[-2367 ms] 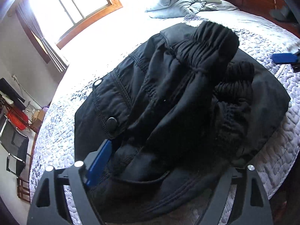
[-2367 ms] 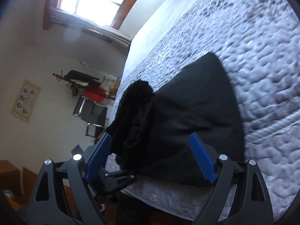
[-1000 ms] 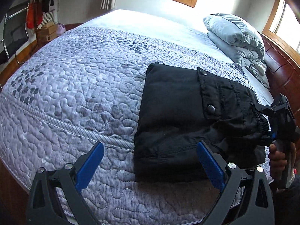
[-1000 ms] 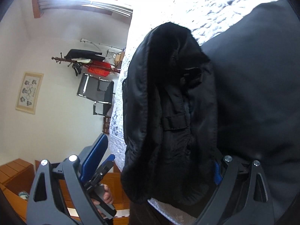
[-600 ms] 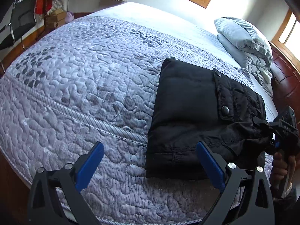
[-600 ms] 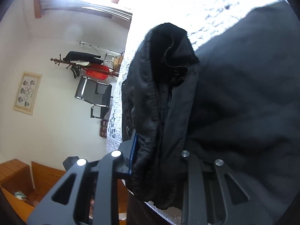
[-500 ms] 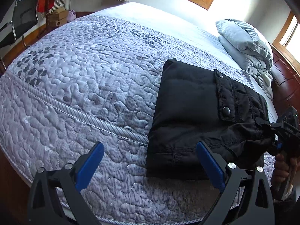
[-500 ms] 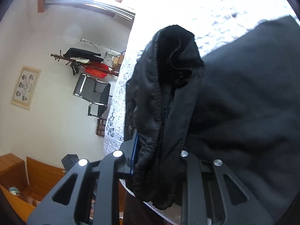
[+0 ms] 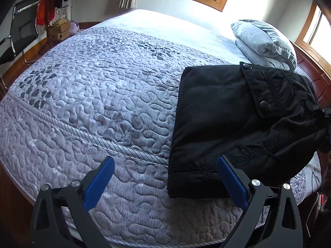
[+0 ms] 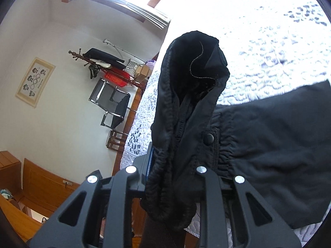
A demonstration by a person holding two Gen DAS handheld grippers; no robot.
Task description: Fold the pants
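My right gripper [image 10: 165, 165] pinches the pants' [image 9: 227, 124] gathered waistband off the bed's [image 9: 103, 103] near right corner for folding; left gripper [image 9: 165, 177] wide, empty.

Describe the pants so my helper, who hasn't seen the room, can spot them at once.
Find the bed with the grey quilted cover. The pants lie folded near its front edge, below the grey pillow. They are the only black item on the bed, with a snap-buttoned pocket flap on top and their gathered waistband pinched in the right gripper.
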